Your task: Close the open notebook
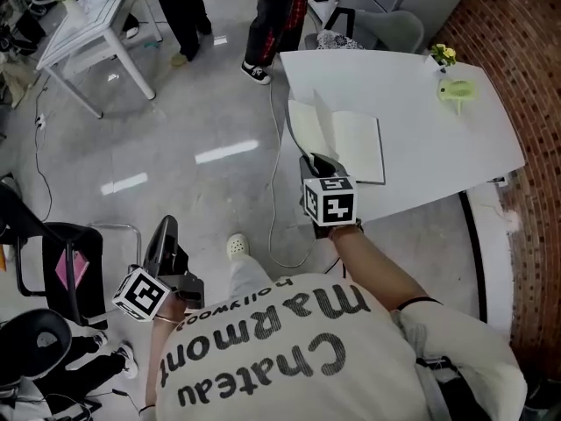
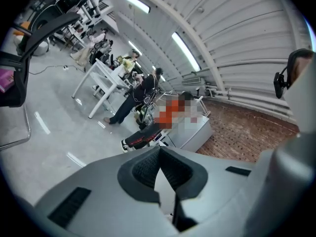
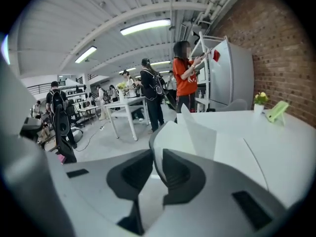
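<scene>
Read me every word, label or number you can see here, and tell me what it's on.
"Chateau Marmont": large letters on the person's shirt, upside down in the head view.
"hollywood": small letters on the same shirt.
The notebook pages show no readable writing.

left tongs (image 2: pixel 159 151): closed, empty | right tongs (image 3: pixel 155 158): clamping notebook (image 1: pixel 355 146), arm outstretched

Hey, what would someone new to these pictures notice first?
First comes the open notebook on the white table, one leaf standing upright, with the right gripper pinching its left half at the table's near edge. The left gripper hangs shut and empty over the shiny floor at lower left. A small flower pot sits at the table's far corner.
</scene>
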